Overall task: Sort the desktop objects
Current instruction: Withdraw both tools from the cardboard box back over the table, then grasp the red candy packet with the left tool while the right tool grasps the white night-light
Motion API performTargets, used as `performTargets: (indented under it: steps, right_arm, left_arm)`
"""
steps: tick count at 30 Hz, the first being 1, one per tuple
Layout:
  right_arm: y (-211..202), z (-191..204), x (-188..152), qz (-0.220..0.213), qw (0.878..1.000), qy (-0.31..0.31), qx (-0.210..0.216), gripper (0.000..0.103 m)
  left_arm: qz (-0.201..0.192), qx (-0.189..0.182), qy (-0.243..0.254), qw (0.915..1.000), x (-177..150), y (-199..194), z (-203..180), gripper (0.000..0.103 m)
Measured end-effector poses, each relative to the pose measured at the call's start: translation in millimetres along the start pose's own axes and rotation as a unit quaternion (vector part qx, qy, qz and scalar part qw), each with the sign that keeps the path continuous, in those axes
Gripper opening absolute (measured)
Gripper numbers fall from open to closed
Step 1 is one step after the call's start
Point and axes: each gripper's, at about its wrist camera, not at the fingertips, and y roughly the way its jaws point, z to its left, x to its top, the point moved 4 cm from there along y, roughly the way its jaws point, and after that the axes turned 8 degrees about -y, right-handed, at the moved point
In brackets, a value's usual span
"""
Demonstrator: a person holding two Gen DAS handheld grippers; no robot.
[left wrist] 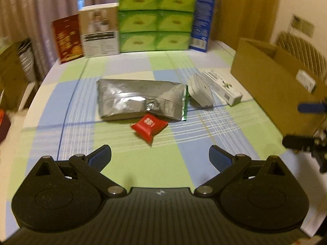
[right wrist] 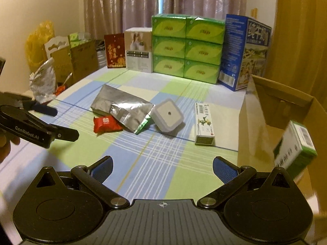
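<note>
On the checked tablecloth lie a silver foil bag [left wrist: 141, 100] [right wrist: 124, 107], a small red packet [left wrist: 149, 127] [right wrist: 105, 124] in front of it, a white square device [left wrist: 200, 90] [right wrist: 168, 115] and a long white box [left wrist: 223, 87] [right wrist: 204, 125]. My left gripper [left wrist: 160, 157] is open and empty, just short of the red packet; it also shows at the left of the right wrist view [right wrist: 53, 122]. My right gripper [right wrist: 162, 169] is open and empty. A green-and-white box [right wrist: 294, 147] is tilted and blurred inside the cardboard box [left wrist: 276, 87] [right wrist: 265, 126].
Along the table's far edge stand stacked green tissue packs [left wrist: 156, 19] [right wrist: 186, 48], a blue carton [left wrist: 203, 18] [right wrist: 245, 51], a white box [left wrist: 99, 32] [right wrist: 139, 50] and a red card [left wrist: 66, 38] [right wrist: 114, 51]. Bags and cartons [right wrist: 61, 61] stand off the left edge.
</note>
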Motion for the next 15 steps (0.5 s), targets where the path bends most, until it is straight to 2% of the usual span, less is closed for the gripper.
performTargets:
  steps: [2,7,15]
  right_arm:
    - [9.5,-4.6,3.1,0.004,1.000,-0.009,0.001,0.101]
    - [30.4,-13.6,13.4,0.015,0.999,-0.035,0.005,0.101]
    - [59.9,-16.2,28.8,0.029,0.997,-0.075,0.012,0.101]
  left_arm:
    - [0.005,0.001,0.033,0.9994,3.2,12.9,-2.8,0.099]
    - [0.019,-0.003,0.088,0.9960,7.3,42.7,-3.7,0.087]
    - [0.020,-0.007,0.105,0.9942,17.5,70.0,-1.4,0.079]
